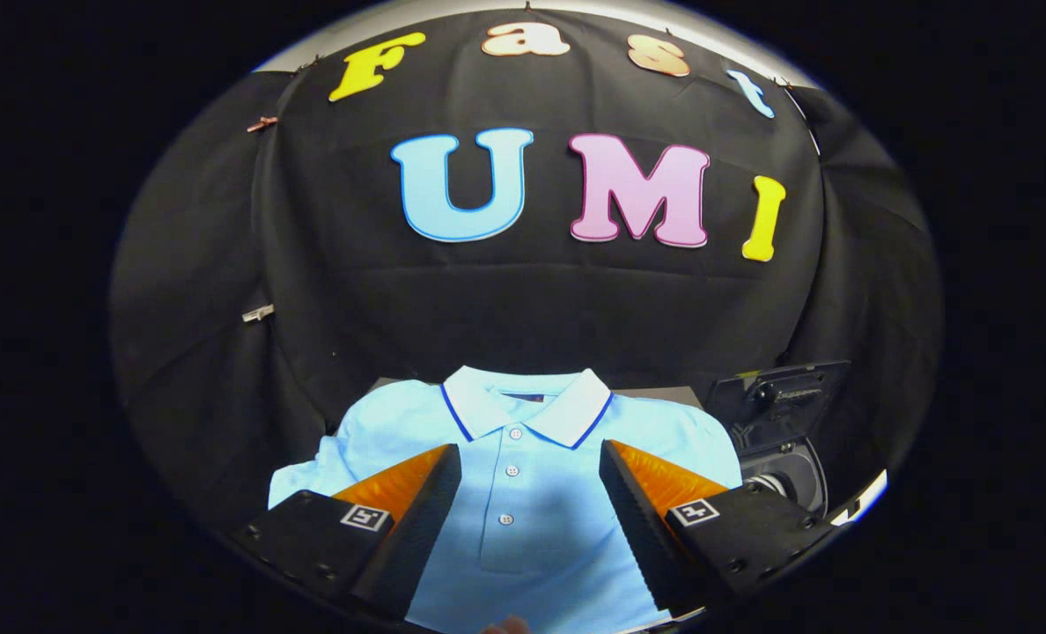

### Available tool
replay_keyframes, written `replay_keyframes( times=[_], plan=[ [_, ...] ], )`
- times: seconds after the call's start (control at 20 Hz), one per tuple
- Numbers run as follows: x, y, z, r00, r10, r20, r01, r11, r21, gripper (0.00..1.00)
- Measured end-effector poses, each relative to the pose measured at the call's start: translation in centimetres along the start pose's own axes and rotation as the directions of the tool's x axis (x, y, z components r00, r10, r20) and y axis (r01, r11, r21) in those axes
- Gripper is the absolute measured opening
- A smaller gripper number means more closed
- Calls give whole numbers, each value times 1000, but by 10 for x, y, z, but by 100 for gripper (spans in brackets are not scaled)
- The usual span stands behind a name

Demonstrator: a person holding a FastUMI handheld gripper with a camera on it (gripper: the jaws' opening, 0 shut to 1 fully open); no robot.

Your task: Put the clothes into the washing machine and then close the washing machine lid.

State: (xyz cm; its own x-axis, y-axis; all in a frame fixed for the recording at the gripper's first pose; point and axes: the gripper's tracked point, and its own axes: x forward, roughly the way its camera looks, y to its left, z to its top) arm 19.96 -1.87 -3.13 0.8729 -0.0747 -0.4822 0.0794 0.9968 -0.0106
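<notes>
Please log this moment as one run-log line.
gripper: open, above shirt | polo shirt: flat, between fingers | washing machine: lid open, beside shirt | stage: pre-grasp

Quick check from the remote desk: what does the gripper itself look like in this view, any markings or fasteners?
The gripper has two wedge-shaped jaws with ribbed inner faces, set open. Each sits on a black blocky mount carrying a small square black-and-white tag and round screw heads. No cables are visible.

Claw (530,458) with ridged wedge fingers, square marker tags, dark screwed mounts.
</notes>
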Motion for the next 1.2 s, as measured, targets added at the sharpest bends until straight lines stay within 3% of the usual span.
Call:
replay_keyframes(
  times=[0.15, 0.55, 0.85, 0.95, 1.0, 1.05, 1.2],
  plan=[
    [24, 4, -11, 992, 8, -125, -6, 1000, 20, 99],
    [49, -3, -46, 948, -12, -317, 20, 1000, 21, 100],
    [51, -9, -46, 918, -27, -395, 31, 999, 5, 99],
    [51, -13, -47, 903, -30, -429, 39, 999, 12, 89],
    [52, -15, -47, 900, -29, -435, 40, 999, 16, 74],
    [54, -18, -44, 902, -27, -431, 40, 999, 22, 65],
    [54, -19, -42, 915, 33, -402, -4, 997, 74, 13]
  ],
)
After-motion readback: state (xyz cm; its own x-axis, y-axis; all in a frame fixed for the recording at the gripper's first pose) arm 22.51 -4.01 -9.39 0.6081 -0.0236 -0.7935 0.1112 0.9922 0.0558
